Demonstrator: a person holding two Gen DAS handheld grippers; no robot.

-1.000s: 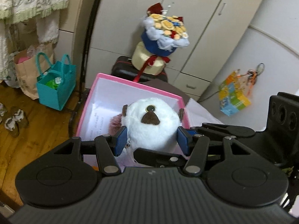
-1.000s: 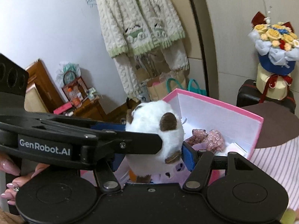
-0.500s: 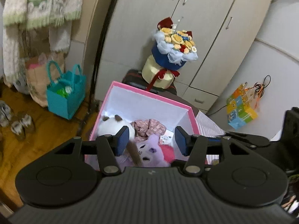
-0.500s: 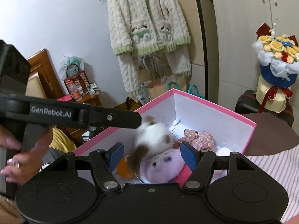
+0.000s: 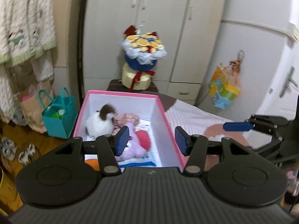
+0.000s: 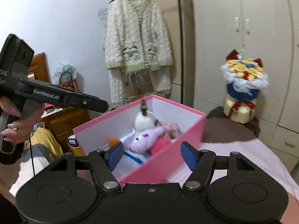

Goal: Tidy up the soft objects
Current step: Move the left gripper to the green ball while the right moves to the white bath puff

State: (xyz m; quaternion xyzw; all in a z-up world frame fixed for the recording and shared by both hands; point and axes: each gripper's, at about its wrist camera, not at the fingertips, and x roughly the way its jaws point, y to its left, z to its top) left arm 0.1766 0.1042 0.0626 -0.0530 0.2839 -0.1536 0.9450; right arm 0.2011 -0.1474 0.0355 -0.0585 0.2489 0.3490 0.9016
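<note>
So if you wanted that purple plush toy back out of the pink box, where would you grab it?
Probably by its round head, coming straight down from above. The purple plush toy lies low inside the pink box, with the white plush toy beside it and walls all round, so only the top is open. Its soft head should squeeze easily.

A: What is hidden in the pink box [image 5: 169,130]?
B: The purple plush [image 5: 134,143] sits partly behind the left gripper's [image 5: 151,140] pad; an orange item [image 5: 92,163] shows only as a sliver.
A: And the edges?
B: The cardigan [image 5: 24,28] is cut off and blurred; the bouquet [image 5: 143,50] is smeared.
</note>
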